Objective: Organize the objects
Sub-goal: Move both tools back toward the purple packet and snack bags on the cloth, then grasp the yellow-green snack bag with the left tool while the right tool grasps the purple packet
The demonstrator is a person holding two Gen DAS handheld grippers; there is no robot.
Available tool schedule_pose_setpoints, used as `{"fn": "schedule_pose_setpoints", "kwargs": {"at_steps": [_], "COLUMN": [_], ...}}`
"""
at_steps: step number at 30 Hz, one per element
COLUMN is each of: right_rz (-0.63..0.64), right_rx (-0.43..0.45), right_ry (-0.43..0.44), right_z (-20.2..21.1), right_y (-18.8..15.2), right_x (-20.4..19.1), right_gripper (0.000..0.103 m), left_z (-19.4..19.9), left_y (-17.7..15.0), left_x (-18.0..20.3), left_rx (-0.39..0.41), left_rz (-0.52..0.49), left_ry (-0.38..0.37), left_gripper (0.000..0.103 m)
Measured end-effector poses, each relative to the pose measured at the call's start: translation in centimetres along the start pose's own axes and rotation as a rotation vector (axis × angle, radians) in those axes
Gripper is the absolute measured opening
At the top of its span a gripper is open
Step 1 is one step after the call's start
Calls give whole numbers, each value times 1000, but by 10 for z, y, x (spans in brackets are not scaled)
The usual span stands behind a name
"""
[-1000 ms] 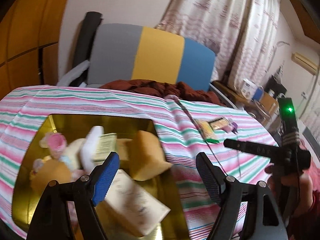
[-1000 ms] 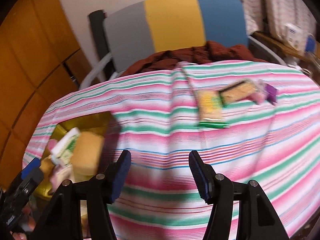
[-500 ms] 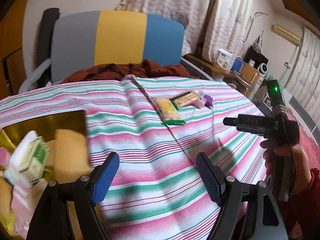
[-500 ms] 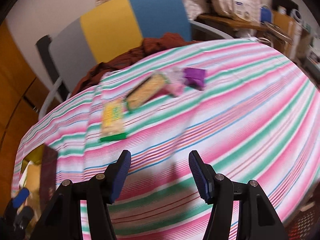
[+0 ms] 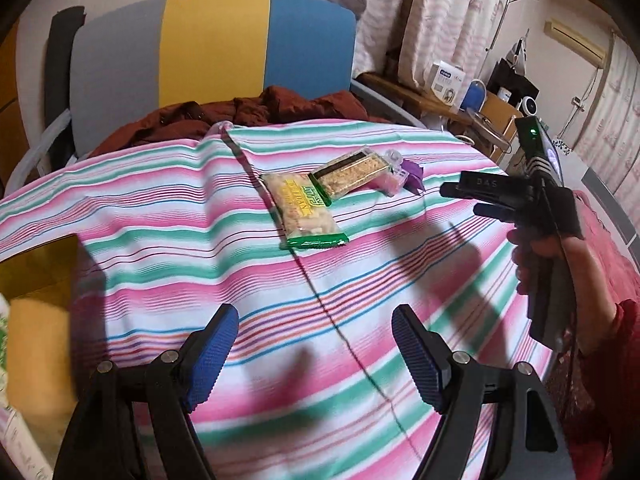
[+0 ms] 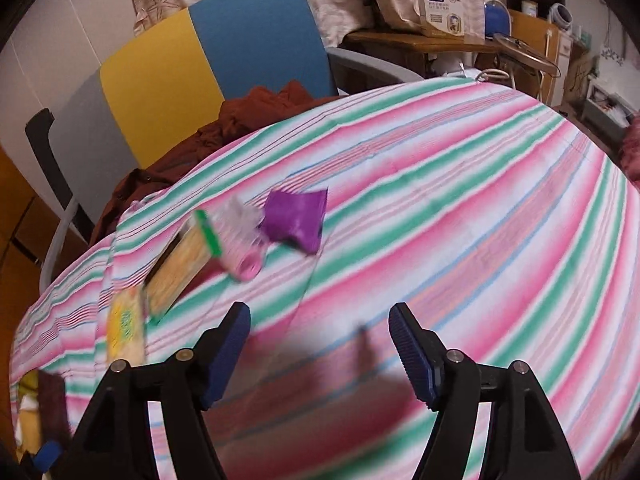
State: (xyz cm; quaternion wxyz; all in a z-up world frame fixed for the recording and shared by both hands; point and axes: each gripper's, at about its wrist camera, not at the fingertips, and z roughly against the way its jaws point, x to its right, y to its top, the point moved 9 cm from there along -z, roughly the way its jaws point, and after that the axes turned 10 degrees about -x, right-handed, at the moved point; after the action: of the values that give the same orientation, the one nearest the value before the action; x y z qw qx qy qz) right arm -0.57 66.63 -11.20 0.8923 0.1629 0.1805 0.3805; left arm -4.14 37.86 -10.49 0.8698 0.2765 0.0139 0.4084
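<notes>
Snacks on the striped bench, both tongs empty

Lay clustered mid-bench [image 5: 160, 216] on the striped cloth: yellow cracker pack [image 5: 306, 210], green-edged bar [image 5: 350, 172], pink roll [image 6: 244, 260], purple wrapper [image 6: 298, 216]. Hovered nearby: left tongs [image 5: 316, 354] spread wide, gripping nothing; right tongs [image 6: 320, 350] opening, nothing between.

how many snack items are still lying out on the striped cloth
4: a yellow-green packet, a cracker pack touching its far end, a pink item beside that, then a purple wrapper. Smaller ones may be hidden.
</notes>
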Motion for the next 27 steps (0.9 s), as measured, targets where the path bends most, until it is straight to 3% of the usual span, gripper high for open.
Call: {"fn": "schedule_pose_setpoints", "kwargs": {"at_steps": [8,13,20,24,25,27], "right_rz": [203,330,350,324,323,322], "right_rx": [-11,19,14,-5,-5,-3], "right_ry": [-93,-77,-25,31,23,18], "right_z": [-46,-64,-83,-85,-85,-83], "right_y": [34,49,62,62,62,63], "right_x": [-8,-22,-28,-29,-29,-29], "right_gripper": [76,85,86,68,53,34], "left_z": [-40,-65,-105,-114,-115,-116], "left_y": [38,64,80,87,88,87], "left_x": [8,7,4,4,4,5], "left_rx": [-39,-56,-111,-77,-67,-58], "left_rz": [47,49,37,1,-19,-36], "left_ry": [-4,44,107,165,186,205], "left_gripper": [80,80,80,80,78,77]}}
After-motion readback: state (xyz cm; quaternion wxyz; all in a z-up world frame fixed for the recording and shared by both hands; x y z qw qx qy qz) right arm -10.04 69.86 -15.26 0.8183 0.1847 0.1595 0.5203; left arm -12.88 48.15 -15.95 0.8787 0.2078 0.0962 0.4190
